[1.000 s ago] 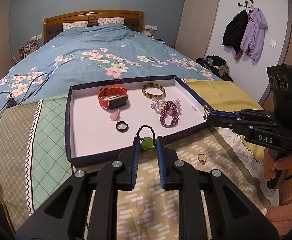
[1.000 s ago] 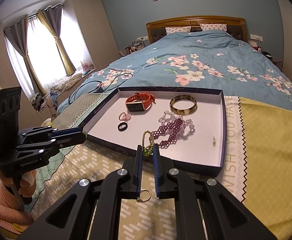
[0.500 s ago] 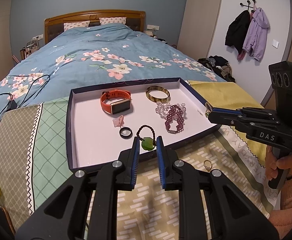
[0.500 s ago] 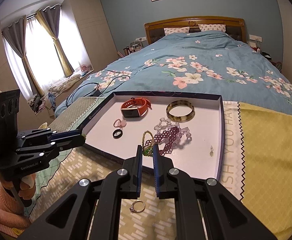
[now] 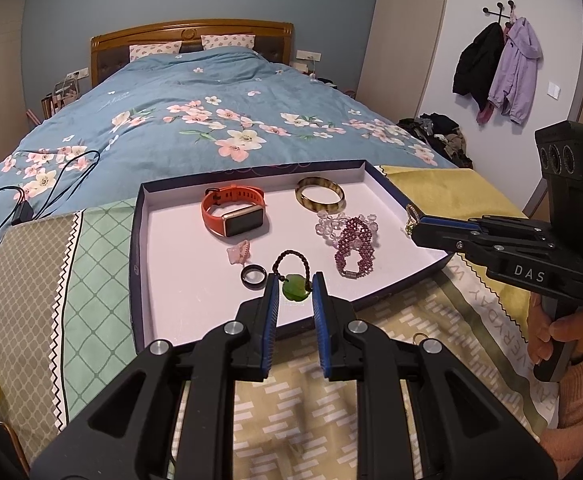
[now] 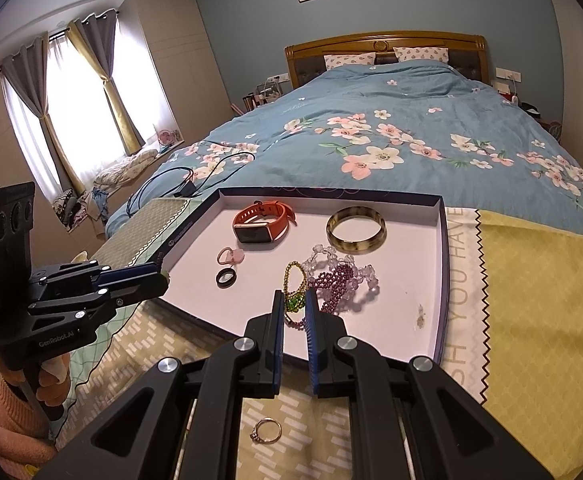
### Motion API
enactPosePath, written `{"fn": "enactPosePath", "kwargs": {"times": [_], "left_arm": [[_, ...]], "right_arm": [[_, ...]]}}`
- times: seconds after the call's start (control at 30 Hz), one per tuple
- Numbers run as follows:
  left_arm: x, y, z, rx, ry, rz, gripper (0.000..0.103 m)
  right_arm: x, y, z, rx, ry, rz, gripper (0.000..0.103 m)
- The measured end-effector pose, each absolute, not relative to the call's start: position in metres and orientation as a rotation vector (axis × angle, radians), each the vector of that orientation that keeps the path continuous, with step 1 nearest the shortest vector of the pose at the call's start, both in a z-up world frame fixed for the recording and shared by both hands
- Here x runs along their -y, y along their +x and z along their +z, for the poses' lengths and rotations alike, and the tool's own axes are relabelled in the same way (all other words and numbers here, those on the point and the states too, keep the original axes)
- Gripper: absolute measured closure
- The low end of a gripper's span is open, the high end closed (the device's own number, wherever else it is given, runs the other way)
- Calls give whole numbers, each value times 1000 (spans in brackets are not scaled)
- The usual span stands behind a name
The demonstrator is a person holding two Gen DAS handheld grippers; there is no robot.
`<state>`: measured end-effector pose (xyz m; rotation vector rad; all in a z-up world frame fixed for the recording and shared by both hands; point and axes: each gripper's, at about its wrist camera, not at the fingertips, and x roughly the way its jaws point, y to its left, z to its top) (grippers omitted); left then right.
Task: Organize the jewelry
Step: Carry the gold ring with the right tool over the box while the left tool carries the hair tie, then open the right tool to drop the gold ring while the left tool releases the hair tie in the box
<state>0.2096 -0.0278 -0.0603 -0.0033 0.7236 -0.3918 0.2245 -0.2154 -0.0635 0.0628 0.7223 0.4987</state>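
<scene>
Lot: 2 hand-held tongs over a shallow tray (image 5: pixel 139 240) on a bedspread. Left gripper (image 5: pixel 294 294): jaws narrow, clamped on a green pendant (image 5: pixel 296 289) with dark bead loop, above the tray's near edge. Right gripper (image 6: pixel 294 307): nearly closed, pinching a gold bead chain (image 6: pixel 294 280) with green stone, just before a purple bead bracelet (image 6: pixel 341 286). Ahead of both: orange watch (image 5: pixel 233 214), amber bangle (image 5: pixel 320 199), black ring (image 5: pixel 254 276), pink charm (image 5: pixel 238 251). Behind the right gripper, outside the tray: 1 gold ring (image 6: pixel 267 430). Risk: the dangling chain likely snags the bracelet on release; the ring could be overlooked.
</scene>
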Motion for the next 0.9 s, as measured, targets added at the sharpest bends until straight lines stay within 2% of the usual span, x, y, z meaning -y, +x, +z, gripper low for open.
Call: {"fn": "enactPosePath", "kwargs": {"times": [0.9], "left_arm": [[29,235,-73,-766,-2,-354,86]], "right_arm": [[208,255,-75,-761,36,468,94]]}}
